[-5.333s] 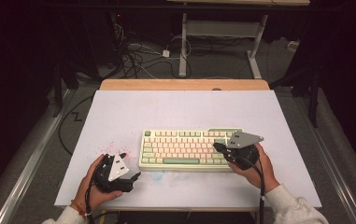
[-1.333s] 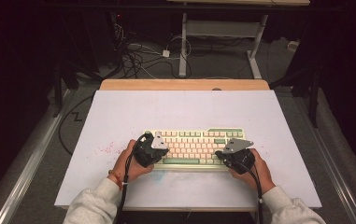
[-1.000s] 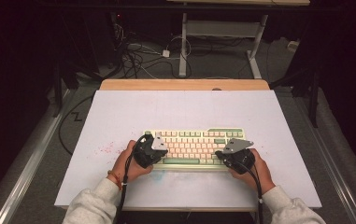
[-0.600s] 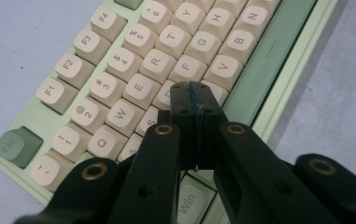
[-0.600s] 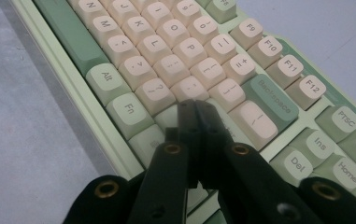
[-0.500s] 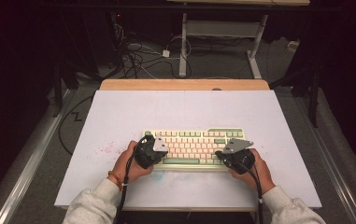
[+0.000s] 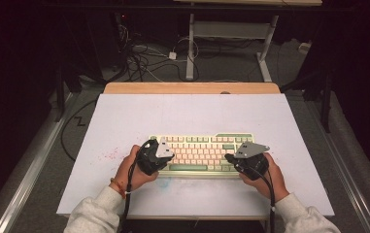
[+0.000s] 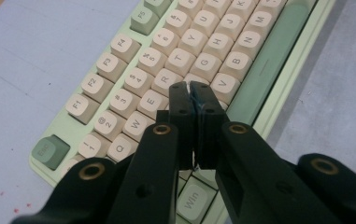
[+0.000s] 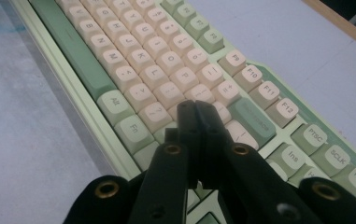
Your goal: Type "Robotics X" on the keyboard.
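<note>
Hovering Over the Keys: Two Closed Grippers at a Keyboard

Starting nearest the person, two light sleeves (image 7: 91, 217) come in at the table's near edge, each hand wrapped round a black gripper with a cable trailing back from it. The left gripper (image 7: 165, 158) sits over the keyboard's near-left corner; in its own view its jaws are pressed together with nothing between them, the tips (image 8: 190, 91) poised above the keys around D and F, with the Win key just below them. Whether the tips touch a keycap cannot be told. The right gripper (image 7: 228, 158) hangs over the keyboard's near-right corner, its jaws likewise pressed together and empty, tips (image 9: 195, 108) over the keys just right of the Alt and Fn keys, close to the long green key.

The keyboard (image 7: 202, 150) itself lies square on the white table top (image 7: 192, 111), slightly nearer the person than the middle, cream keycaps framed by pale green ones and a green space bar (image 8: 269, 65) along its near side. Left of the keyboard, a scatter of small red specks (image 7: 109, 156) marks the white surface. Nothing lies between either gripper and the keys.

Beyond the keyboard the white top runs bare to a wooden strip (image 7: 192, 88) along the far edge. Farther still, tangled cables (image 7: 143, 58) lie on the floor beside metal table legs (image 7: 191, 48).
</note>
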Demonstrator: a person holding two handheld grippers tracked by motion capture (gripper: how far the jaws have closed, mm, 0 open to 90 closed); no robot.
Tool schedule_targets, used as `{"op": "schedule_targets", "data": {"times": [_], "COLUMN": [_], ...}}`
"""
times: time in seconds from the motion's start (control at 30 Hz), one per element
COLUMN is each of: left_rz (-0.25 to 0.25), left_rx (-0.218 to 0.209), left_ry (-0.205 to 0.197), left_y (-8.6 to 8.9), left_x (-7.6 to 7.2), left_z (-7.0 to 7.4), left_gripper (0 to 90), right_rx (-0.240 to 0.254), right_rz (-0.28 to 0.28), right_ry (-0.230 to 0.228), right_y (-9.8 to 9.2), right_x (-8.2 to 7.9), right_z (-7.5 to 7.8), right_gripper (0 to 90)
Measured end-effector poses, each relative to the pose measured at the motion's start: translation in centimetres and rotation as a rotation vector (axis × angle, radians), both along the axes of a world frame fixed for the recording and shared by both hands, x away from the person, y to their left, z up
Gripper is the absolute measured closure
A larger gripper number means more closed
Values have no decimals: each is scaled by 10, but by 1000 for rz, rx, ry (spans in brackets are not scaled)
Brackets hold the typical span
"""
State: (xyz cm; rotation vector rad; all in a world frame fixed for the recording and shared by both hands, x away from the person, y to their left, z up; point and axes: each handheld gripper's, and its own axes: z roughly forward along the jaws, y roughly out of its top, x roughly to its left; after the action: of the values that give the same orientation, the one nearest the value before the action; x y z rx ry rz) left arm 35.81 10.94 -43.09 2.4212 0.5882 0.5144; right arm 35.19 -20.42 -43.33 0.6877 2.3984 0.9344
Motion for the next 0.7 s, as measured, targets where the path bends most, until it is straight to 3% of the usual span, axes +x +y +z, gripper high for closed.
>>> {"op": "schedule_targets", "data": {"times": [0.33, 0.5, 0.7], "left_rz": [13, 14, 29], "left_rx": [-24, -35, -43], "left_ry": [-59, -68, -105], "left_y": [3, 3, 1], "left_x": [-3, -4, -6], "left_z": [0, -1, -1], "left_gripper": [710, 645, 499], "right_rx": [36, 50, 64], "right_rz": [-8, -12, -24], "right_ry": [-20, -28, -41], "right_y": [-2, -3, -4], "right_x": [-2, -2, -2], "right_z": [6, 8, 10], "right_gripper": [893, 871, 785]}}
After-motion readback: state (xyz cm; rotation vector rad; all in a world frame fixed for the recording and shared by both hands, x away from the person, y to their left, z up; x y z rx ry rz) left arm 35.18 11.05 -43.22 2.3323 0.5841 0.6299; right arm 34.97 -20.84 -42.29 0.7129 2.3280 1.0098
